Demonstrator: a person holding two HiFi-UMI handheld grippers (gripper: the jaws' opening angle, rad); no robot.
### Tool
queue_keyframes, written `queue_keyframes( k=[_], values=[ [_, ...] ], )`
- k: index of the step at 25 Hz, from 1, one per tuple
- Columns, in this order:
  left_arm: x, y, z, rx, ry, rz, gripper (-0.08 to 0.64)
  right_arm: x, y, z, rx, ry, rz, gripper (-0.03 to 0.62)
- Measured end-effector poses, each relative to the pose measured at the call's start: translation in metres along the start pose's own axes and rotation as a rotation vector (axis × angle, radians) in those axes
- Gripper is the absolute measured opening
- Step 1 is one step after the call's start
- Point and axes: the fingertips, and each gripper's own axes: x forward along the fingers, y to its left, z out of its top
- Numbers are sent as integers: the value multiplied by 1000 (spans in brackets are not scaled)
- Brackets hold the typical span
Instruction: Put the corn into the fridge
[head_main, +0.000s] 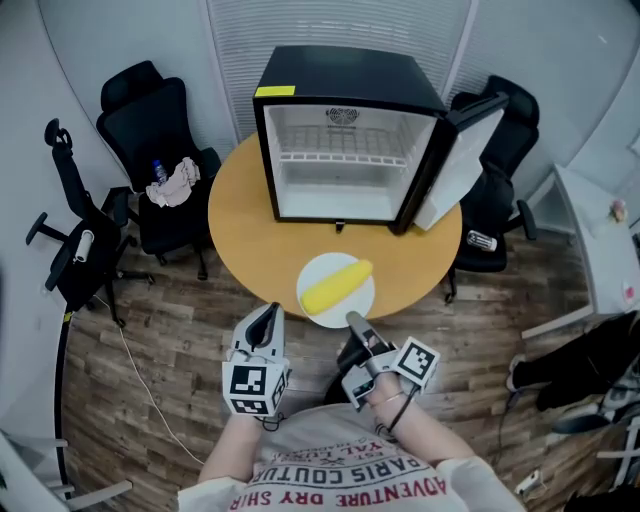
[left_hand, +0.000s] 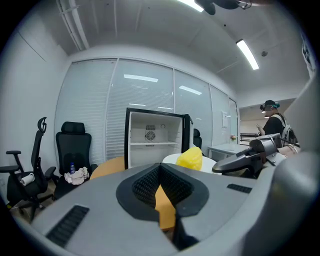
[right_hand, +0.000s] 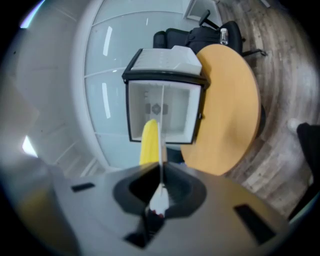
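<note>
A yellow corn cob (head_main: 337, 285) lies on a white plate (head_main: 360, 297) at the near edge of the round wooden table (head_main: 240, 220). Behind it stands the black mini fridge (head_main: 340, 150), its door (head_main: 455, 165) swung open to the right and its shelves bare. My right gripper (head_main: 352, 320) is shut on the plate's near rim; in the right gripper view the plate (right_hand: 159, 145) runs edge-on out of the jaws with the corn (right_hand: 148, 142) on it. My left gripper (head_main: 268, 318) hangs shut and empty left of the plate, off the table's edge.
Black office chairs (head_main: 160, 150) stand left of the table, one holding a cloth and bottle (head_main: 172, 180). Another chair (head_main: 500, 200) sits behind the fridge door. A white desk (head_main: 600, 230) is at the right. A person (left_hand: 272, 120) stands far off.
</note>
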Motion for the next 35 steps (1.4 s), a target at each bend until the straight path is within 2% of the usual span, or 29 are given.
queue_keyframes(
  k=[8,14,23,28,35],
  values=[
    [105,4,30,-11,-14,67,28,67,21,99,-25,57,12,38],
    [165,7,43,-2,-25,104,28,108,28,151,-30,87,34,38],
    [216,20,50,1,-17,90,28,150,33,185,-8,73,35,38],
    [239,31,57,15,-17,34,28,172,38,194,-9,11,25,38],
    [261,63,68,41,-2,-27,28,208,43,199,44,-85,8,38]
  ],
)
